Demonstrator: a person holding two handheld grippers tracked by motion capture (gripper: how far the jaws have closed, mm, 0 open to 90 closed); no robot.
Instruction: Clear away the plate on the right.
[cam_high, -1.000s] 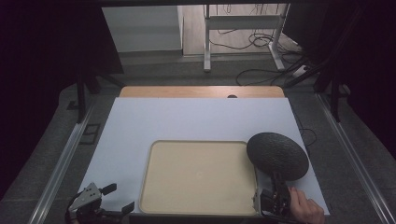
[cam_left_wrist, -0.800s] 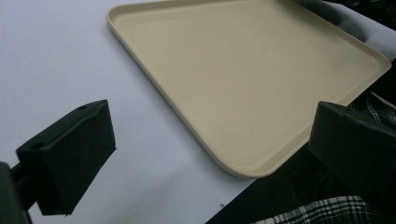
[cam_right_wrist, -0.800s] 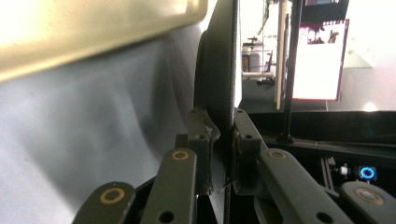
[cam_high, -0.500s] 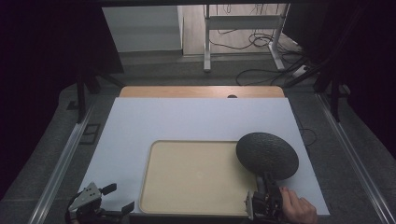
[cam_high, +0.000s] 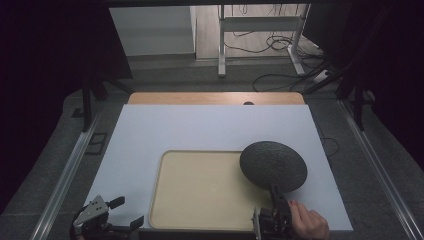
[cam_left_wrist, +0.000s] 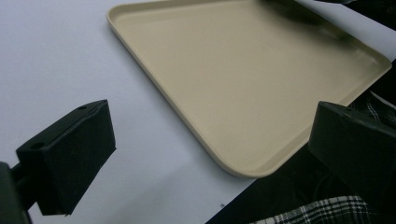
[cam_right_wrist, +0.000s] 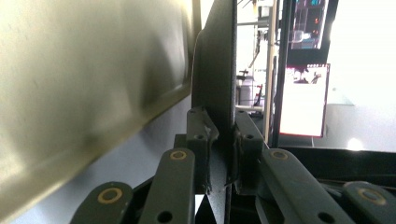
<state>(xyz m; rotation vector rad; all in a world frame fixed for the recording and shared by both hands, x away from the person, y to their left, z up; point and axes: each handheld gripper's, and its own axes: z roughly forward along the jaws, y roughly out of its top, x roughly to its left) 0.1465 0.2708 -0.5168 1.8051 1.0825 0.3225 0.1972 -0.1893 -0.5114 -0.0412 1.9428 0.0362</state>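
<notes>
A dark round plate (cam_high: 272, 165) with a rough grey surface hangs tilted over the right side of the beige tray (cam_high: 200, 190). My right gripper (cam_high: 274, 212) is shut on the plate's near rim, with a hand behind it. In the right gripper view the plate (cam_right_wrist: 215, 60) stands edge-on, clamped by the right gripper (cam_right_wrist: 225, 135), and the tray (cam_right_wrist: 70, 93) fills the left. My left gripper (cam_high: 126, 211) rests open at the mat's front left corner. In the left gripper view the left gripper (cam_left_wrist: 212, 149) has its jaws wide apart, with the tray's (cam_left_wrist: 243, 79) near corner ahead of them.
The tray lies on a white mat (cam_high: 200, 125) that covers a wooden tabletop (cam_high: 215, 98). Metal rails (cam_high: 65, 175) run along both sides of the table. A desk frame (cam_high: 260, 45) and cables lie on the floor beyond the far edge.
My right gripper has carried the plate leftward, from beside the tray's right edge to over the tray's right side. The left gripper has stayed put.
</notes>
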